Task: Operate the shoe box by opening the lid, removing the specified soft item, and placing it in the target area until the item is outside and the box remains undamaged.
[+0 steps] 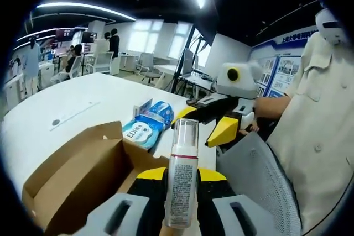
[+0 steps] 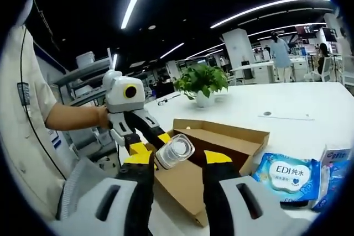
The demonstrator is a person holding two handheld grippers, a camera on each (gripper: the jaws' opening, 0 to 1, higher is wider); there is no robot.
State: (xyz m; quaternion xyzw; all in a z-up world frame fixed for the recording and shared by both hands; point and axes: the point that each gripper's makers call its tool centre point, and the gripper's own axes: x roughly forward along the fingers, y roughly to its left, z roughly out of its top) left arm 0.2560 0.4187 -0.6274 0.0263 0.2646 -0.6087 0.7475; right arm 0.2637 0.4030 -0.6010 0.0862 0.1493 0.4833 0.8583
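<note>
My left gripper (image 1: 181, 179) is shut on a white pump bottle (image 1: 182, 181) with a clear cap, held upright above the near edge of the open cardboard shoe box (image 1: 77, 175). My right gripper (image 1: 206, 121) comes in from the right, jaws open, its yellow tips on either side of the cap and apart from it. In the right gripper view the bottle (image 2: 174, 150) points its cap between my right gripper's (image 2: 177, 163) open jaws, with my left gripper (image 2: 145, 136) holding it from behind. The box (image 2: 232, 136) lies open, its lid flap folded back.
A blue pack of wet wipes (image 1: 145, 128) (image 2: 287, 175) lies on the white table (image 1: 66, 109) beside the box, with another blue packet (image 2: 334, 175) next to it. A potted plant (image 2: 202, 81) stands further back. A grey mesh chair (image 1: 260, 186) and a person in a beige shirt (image 1: 318, 114) are close.
</note>
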